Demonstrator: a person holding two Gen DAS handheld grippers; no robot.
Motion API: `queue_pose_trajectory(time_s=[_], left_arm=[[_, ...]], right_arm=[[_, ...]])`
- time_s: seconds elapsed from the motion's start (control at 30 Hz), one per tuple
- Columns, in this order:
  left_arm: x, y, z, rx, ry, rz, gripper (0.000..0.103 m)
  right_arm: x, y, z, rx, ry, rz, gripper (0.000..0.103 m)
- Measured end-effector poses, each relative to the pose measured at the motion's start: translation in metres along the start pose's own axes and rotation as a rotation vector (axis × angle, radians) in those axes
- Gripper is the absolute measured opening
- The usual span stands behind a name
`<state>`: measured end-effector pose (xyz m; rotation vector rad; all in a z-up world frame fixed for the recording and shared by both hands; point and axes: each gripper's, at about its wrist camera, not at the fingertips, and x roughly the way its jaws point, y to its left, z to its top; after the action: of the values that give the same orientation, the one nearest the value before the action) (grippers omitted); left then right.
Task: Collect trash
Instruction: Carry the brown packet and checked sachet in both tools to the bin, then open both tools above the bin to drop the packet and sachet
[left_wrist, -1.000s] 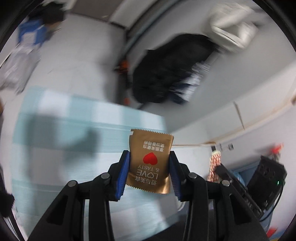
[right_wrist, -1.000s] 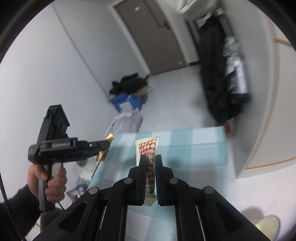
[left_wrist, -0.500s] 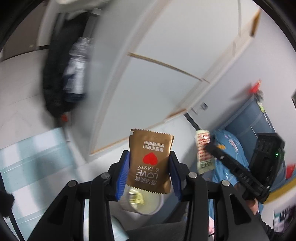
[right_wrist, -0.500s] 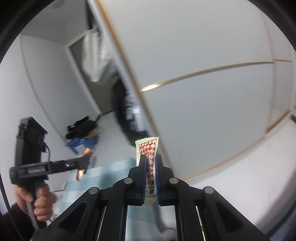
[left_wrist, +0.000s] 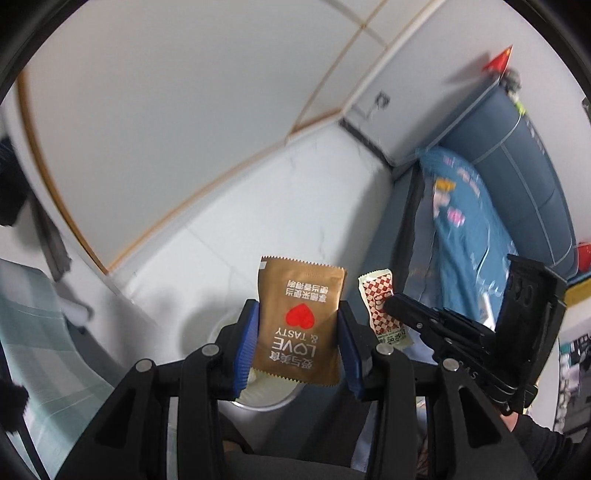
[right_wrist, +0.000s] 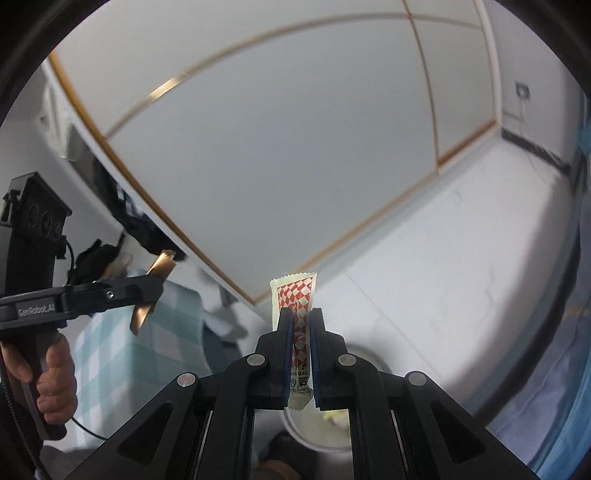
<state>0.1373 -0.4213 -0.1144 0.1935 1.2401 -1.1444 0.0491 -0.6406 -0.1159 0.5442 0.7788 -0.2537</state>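
My left gripper (left_wrist: 298, 325) is shut on a brown snack packet (left_wrist: 300, 317) with a red heart and "LOVE & TASTY" print. My right gripper (right_wrist: 299, 325) is shut on a red-and-white checkered sachet (right_wrist: 294, 300). The sachet also shows in the left wrist view (left_wrist: 380, 306), just right of the brown packet. The brown packet shows edge-on in the right wrist view (right_wrist: 153, 286). A white round bin sits on the floor below both grippers, in the left wrist view (left_wrist: 266, 391) and the right wrist view (right_wrist: 325, 432); a little yellowish trash lies inside.
A table with a teal checked cloth (right_wrist: 122, 354) stands at the left. White wardrobe doors with gold trim (right_wrist: 258, 155) fill the background. A blue bed (left_wrist: 480, 229) lies to the right. The floor (right_wrist: 443, 288) is white tile.
Both grippers have swung away from the table toward the floor by the wardrobe and bed. The white bin has come into view under both. Both packets stay gripped.
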Motion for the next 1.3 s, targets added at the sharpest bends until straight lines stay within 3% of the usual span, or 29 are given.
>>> queue_pose_trajectory(time_s=[0.2, 0.57, 0.73, 0.8, 0.9, 1.0, 1.1, 1.3], left_arm=[[0.064, 0.014, -0.022, -0.008, 0.169, -0.015, 0.036], [0.109, 0.017, -0.036, -0.120, 0.339, -0.078, 0.037], [0.123, 0.025, -0.038, -0.162, 0.364, -0.075, 0.037], [0.127, 0.029, -0.038, -0.187, 0.377, -0.070, 0.045], [0.132, 0.031, -0.040, -0.197, 0.398, -0.057, 0.056], [0.130, 0.032, -0.042, -0.193, 0.392, -0.043, 0.058], [0.124, 0.029, -0.041, -0.173, 0.380, -0.014, 0.067], [0.104, 0.014, -0.033, -0.079, 0.331, 0.072, 0.069]], right_arm=[[0.038, -0.019, -0.028, 0.018, 0.099, -0.018, 0.008], [0.094, -0.047, -0.057, 0.125, 0.242, -0.017, 0.010], [0.110, -0.053, -0.061, 0.153, 0.272, -0.018, 0.011], [0.115, -0.057, -0.065, 0.161, 0.282, -0.025, 0.012], [0.123, -0.056, -0.069, 0.173, 0.304, -0.033, 0.020], [0.122, -0.058, -0.072, 0.174, 0.310, -0.042, 0.027], [0.117, -0.058, -0.075, 0.179, 0.313, -0.048, 0.038], [0.100, -0.053, -0.075, 0.164, 0.306, -0.053, 0.047]])
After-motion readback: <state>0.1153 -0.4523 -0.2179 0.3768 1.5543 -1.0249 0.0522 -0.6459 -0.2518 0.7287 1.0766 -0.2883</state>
